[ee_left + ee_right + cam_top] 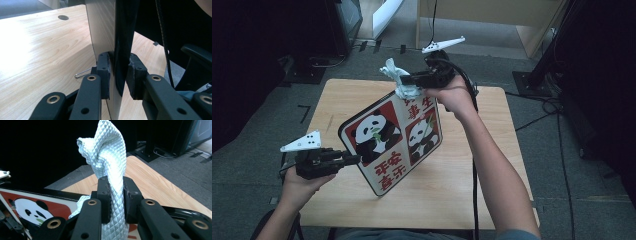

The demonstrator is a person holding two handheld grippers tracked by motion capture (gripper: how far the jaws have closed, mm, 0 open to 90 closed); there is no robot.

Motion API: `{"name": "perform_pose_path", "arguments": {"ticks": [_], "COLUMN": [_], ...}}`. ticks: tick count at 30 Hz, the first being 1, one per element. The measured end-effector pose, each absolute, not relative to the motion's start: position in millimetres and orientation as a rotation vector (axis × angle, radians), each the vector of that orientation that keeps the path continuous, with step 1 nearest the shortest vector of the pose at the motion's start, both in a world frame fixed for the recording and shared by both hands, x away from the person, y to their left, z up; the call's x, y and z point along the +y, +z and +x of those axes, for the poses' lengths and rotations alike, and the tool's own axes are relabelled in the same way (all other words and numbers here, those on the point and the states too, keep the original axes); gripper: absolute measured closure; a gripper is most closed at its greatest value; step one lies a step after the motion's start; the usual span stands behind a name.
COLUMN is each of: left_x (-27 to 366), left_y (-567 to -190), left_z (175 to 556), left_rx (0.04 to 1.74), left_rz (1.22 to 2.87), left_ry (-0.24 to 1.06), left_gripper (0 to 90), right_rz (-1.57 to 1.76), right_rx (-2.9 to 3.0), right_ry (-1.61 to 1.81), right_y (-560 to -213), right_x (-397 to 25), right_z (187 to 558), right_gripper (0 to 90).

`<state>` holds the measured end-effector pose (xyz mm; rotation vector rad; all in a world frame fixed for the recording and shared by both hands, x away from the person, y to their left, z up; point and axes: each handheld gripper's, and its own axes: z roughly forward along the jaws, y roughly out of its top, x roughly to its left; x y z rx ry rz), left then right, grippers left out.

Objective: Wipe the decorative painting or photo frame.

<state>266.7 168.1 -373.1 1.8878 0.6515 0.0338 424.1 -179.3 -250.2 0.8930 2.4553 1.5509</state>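
high view: fixed above the person's side, facing forward and down, far enough to take in the whole bench point(452, 185) and floor around it. left gripper view: rides the left tool point(118, 75), looking along its jaws, very close on the panda board's point(105, 37) edge. right gripper view: same on the right tool point(116, 192), close on the cloth point(110, 155). all three share board and bench.
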Motion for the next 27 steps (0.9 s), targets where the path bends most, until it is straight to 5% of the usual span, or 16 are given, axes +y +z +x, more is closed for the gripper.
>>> {"name": "perform_pose_path", "arguments": {"ticks": [27], "left_x": [170.4], "left_y": [-373.0], "left_z": [270.0], "left_rx": [0.660], "left_rz": [1.888], "left_ry": [0.029], "left_gripper": [76.7], "right_rz": [1.014], "right_rx": [2.355], "right_ry": [1.498], "right_y": [-248.6], "right_x": [-221.0], "right_z": [439.6], "right_gripper": [78.4]}}
